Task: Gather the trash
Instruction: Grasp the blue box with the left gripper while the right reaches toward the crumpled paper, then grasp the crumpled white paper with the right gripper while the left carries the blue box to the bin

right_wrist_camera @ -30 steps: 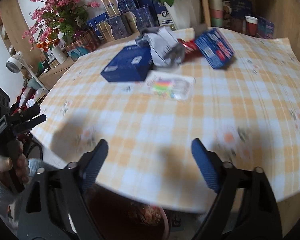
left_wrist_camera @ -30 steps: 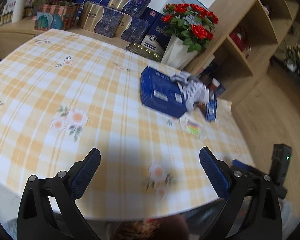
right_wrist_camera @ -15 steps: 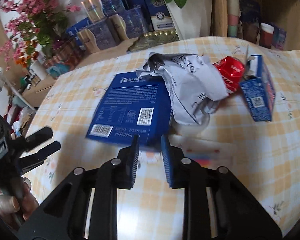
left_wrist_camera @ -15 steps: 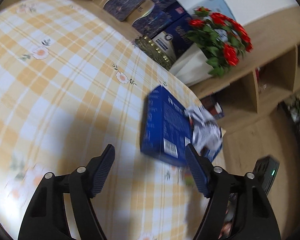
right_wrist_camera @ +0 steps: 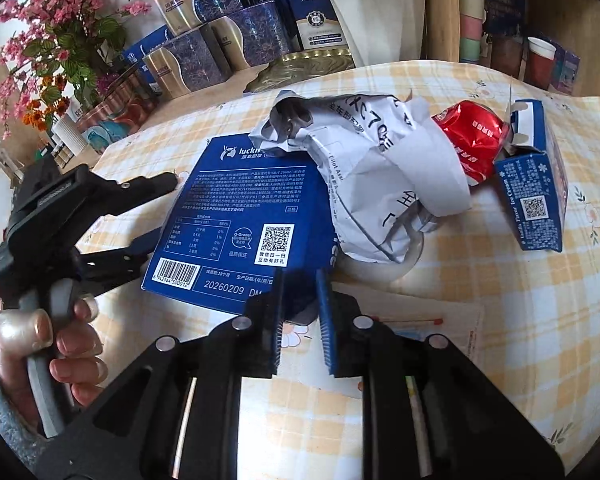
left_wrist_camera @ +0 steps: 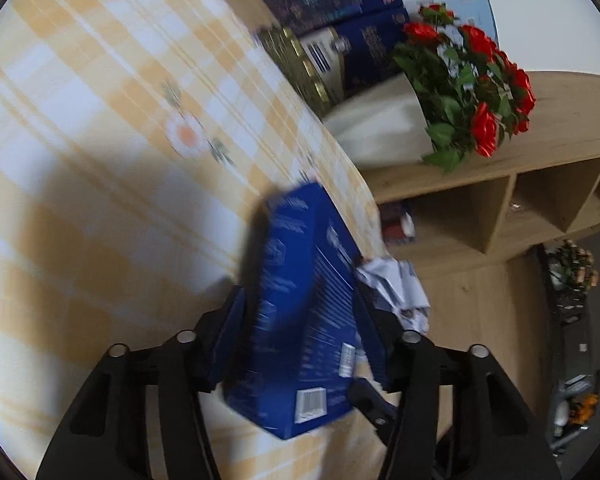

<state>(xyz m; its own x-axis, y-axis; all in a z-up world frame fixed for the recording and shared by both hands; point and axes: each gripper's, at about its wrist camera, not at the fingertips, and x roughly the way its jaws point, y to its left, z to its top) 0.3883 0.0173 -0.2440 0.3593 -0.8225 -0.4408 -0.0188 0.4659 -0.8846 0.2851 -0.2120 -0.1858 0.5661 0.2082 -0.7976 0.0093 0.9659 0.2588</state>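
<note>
Left gripper [left_wrist_camera: 300,332] reached blue box [left_wrist_camera: 304,320], jaws closing around it, contact blurred; right gripper [right_wrist_camera: 298,320] jaws near-closed, empty.

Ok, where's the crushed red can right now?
In the right wrist view the crushed red can lies on the checked tablecloth, upper right, wedged between the crumpled white mailer bag and the small blue carton.

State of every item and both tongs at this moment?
big blue box: lying on table
white mailer: crumpled, overlapping box
red packet: crushed
small blue carton: flap open
left tongs: jaws just closing around box, grip unclear
right tongs: jaws just closed to narrow gap, grip unclear
</note>
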